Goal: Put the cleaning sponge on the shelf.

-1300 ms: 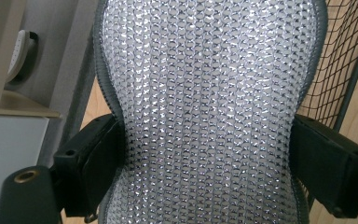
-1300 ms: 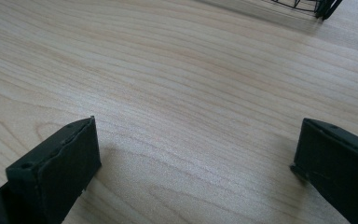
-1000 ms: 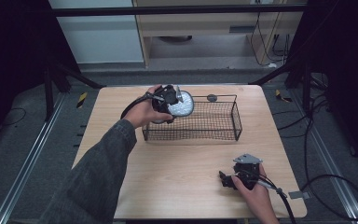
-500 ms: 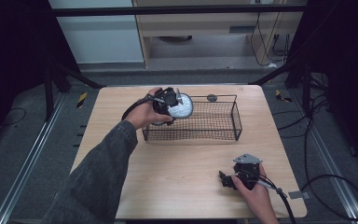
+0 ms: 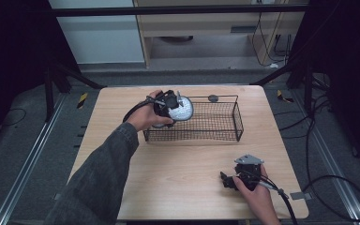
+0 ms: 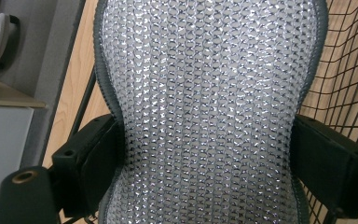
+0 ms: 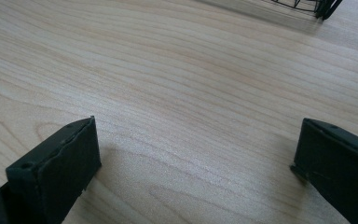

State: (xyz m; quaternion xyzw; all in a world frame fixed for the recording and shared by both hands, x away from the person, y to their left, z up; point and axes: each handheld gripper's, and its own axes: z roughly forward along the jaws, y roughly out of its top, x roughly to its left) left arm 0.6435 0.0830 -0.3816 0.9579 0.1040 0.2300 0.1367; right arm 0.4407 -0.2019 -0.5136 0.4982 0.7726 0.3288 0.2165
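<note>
I am holding the left hand-held gripper (image 5: 172, 104) at the near-left corner of the wire basket (image 5: 225, 123), its jaws clamped on the waist of a silvery mesh pad (image 6: 209, 112) with a dark grey edge. Compared with a second ago, almost nothing is shifting: the pad (image 5: 182, 109) is sitting at the same spot over the basket's left end, tilted up on edge. I am judging that the pad is going into the basket, though it is not yet let go. My right hand-held gripper (image 5: 232, 180) is resting low over the table (image 5: 168, 183) near its front right, jaws wide apart on bare wood. Counting: one pad, one basket, one small dark round thing (image 5: 213, 98) on the table behind the basket, two grippers.
</note>
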